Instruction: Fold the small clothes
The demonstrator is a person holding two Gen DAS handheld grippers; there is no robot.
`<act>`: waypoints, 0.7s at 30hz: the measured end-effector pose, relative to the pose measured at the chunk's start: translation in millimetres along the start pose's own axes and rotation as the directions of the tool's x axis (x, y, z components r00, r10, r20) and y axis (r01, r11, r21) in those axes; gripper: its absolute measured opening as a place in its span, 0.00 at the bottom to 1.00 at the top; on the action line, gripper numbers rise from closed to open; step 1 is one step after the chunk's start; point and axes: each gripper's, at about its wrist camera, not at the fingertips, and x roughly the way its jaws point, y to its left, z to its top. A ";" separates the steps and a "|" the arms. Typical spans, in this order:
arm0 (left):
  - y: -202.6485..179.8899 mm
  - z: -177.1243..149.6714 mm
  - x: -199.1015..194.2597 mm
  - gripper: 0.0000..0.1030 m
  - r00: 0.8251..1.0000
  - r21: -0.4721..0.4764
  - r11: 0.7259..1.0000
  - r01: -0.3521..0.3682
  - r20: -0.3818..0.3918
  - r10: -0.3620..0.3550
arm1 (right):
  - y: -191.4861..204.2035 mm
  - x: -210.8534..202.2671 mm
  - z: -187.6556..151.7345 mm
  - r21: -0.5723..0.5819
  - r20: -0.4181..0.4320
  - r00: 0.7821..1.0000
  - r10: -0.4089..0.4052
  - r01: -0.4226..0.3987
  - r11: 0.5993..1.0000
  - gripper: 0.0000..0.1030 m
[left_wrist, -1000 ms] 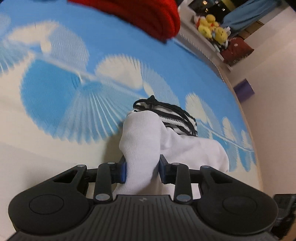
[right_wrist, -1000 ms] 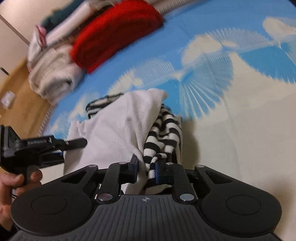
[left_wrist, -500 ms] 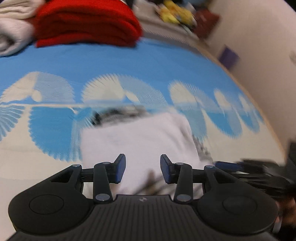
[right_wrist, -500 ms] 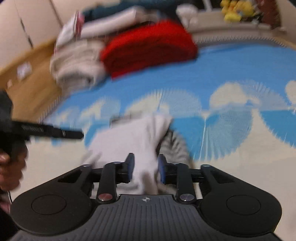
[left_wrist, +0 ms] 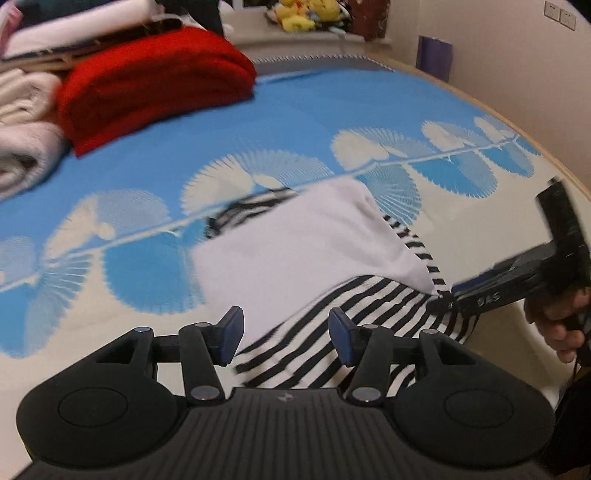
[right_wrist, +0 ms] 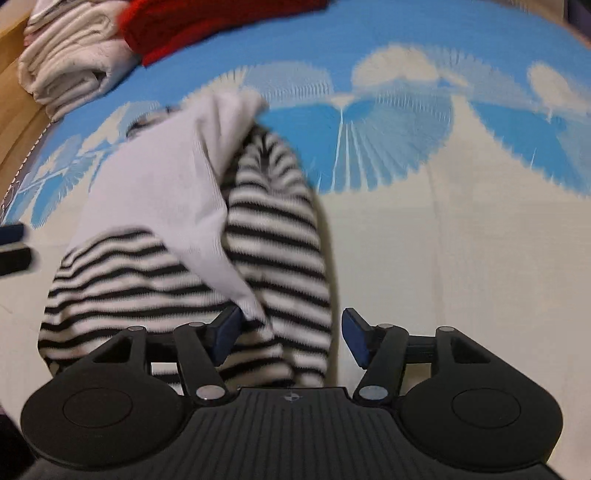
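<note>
A small black-and-white striped garment (left_wrist: pixel 354 325) with a white part (left_wrist: pixel 295 251) folded over it lies on the blue and cream mat (left_wrist: pixel 332 122). My left gripper (left_wrist: pixel 286 336) is open just above its near edge, holding nothing. In the right wrist view the same garment (right_wrist: pixel 184 273) lies flat, white part (right_wrist: pixel 177 177) on top. My right gripper (right_wrist: pixel 291 334) is open over the striped near edge, holding nothing. The right gripper also shows at the right edge of the left wrist view (left_wrist: pixel 517 280).
A folded red garment (left_wrist: pixel 147 88) and a stack of white and cream clothes (left_wrist: pixel 22 122) lie at the far left of the mat. Plush toys (left_wrist: pixel 303 14) and a purple box (left_wrist: pixel 434 55) stand by the far wall. Wooden floor (right_wrist: pixel 14 103) borders the mat.
Both grippers have let go of the garment and opened. The garment has dropped flat on the mat, and both grippers have drawn back toward its near edge.
</note>
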 end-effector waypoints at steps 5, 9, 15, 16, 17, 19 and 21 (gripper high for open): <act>6.7 -17.1 -57.6 0.54 0.998 -0.017 1.000 -0.016 0.062 0.017 | 0.0 4.1 -6.7 0.103 -0.021 0.994 0.111 -0.108 0.989 0.22; 7.4 -37.7 -90.5 0.73 0.994 -0.056 0.997 -0.045 0.095 0.050 | 4.8 -1.7 -13.4 0.118 -0.039 0.987 0.153 -0.148 0.982 0.20; 13.7 -81.1 -113.9 0.82 0.983 -0.196 0.974 -0.112 0.122 0.138 | 33.6 -28.2 -28.3 -0.040 0.032 0.997 -0.075 0.076 0.996 0.35; 14.2 -89.8 -116.6 0.82 0.981 -0.227 0.967 -0.112 0.132 0.144 | 38.4 -38.5 -30.5 -0.052 0.075 0.990 -0.123 0.127 0.991 0.37; 13.5 -98.3 -118.5 0.82 0.978 -0.253 0.961 -0.113 0.142 0.153 | 43.2 -53.9 -33.8 -0.057 0.138 0.979 -0.153 0.162 0.985 0.41; 8.0 -115.2 -124.1 0.83 0.967 -0.300 0.943 -0.145 0.159 0.199 | 53.4 -90.0 -44.5 -0.044 0.280 0.945 -0.169 0.188 0.981 0.54; -3.3 -125.2 -127.4 0.83 0.961 -0.308 0.940 -0.149 0.178 0.211 | 63.6 -122.6 -62.8 -0.044 0.401 0.900 -0.168 0.202 0.978 0.72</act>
